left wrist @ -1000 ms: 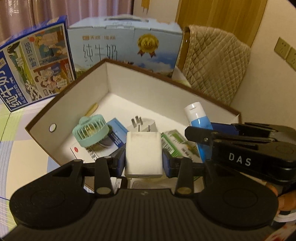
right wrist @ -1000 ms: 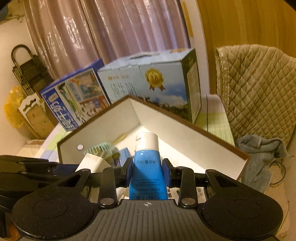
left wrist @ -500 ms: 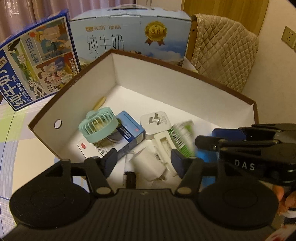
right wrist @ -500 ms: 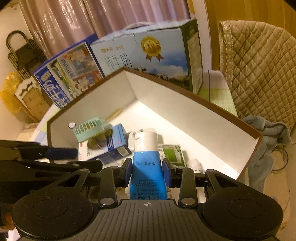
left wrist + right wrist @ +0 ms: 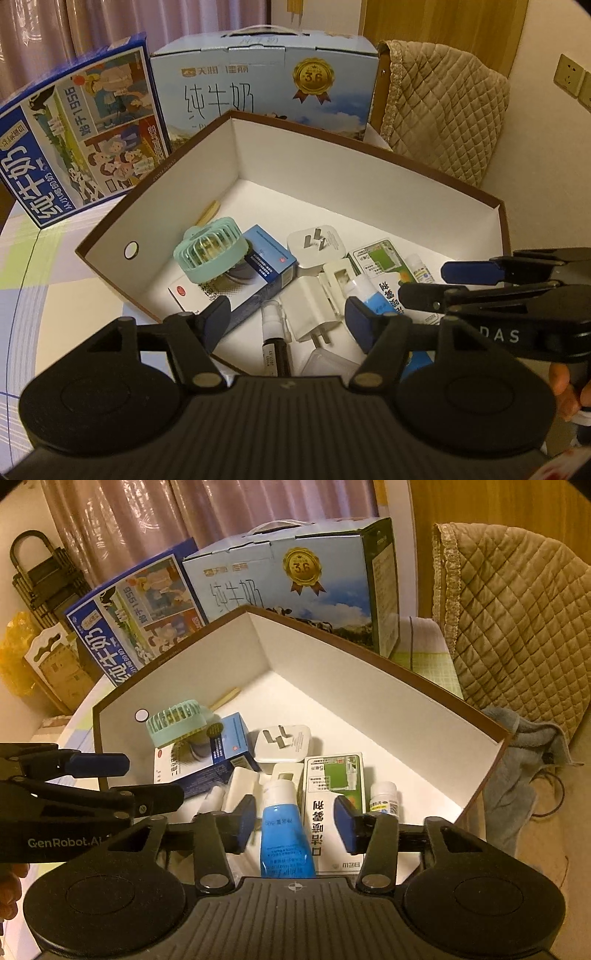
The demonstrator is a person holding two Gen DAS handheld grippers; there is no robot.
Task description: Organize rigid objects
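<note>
A brown-rimmed white box (image 5: 332, 155) (image 5: 369, 672) holds a mint mini fan (image 5: 210, 254) (image 5: 173, 723), a blue carton (image 5: 269, 269) (image 5: 221, 753), two white plug adapters (image 5: 314, 310) (image 5: 317, 243), a green-white carton (image 5: 332, 775), a small white bottle (image 5: 384, 797) and a dark spray vial (image 5: 275, 343). My left gripper (image 5: 288, 321) is open above the nearer adapter. My right gripper (image 5: 295, 821) is open, with the blue tube (image 5: 284, 834) lying in the box between its fingers, seemingly untouched.
Two milk cartons (image 5: 266, 81) (image 5: 74, 140) stand behind the box. A quilted chair cover (image 5: 439, 110) is at the right, with a grey cloth (image 5: 524, 760) below it. The box sits on a patterned tablecloth (image 5: 48, 302).
My left gripper opened and dropped the white adapter into the box. My right gripper opened and let the blue tube down into the box beside it.
</note>
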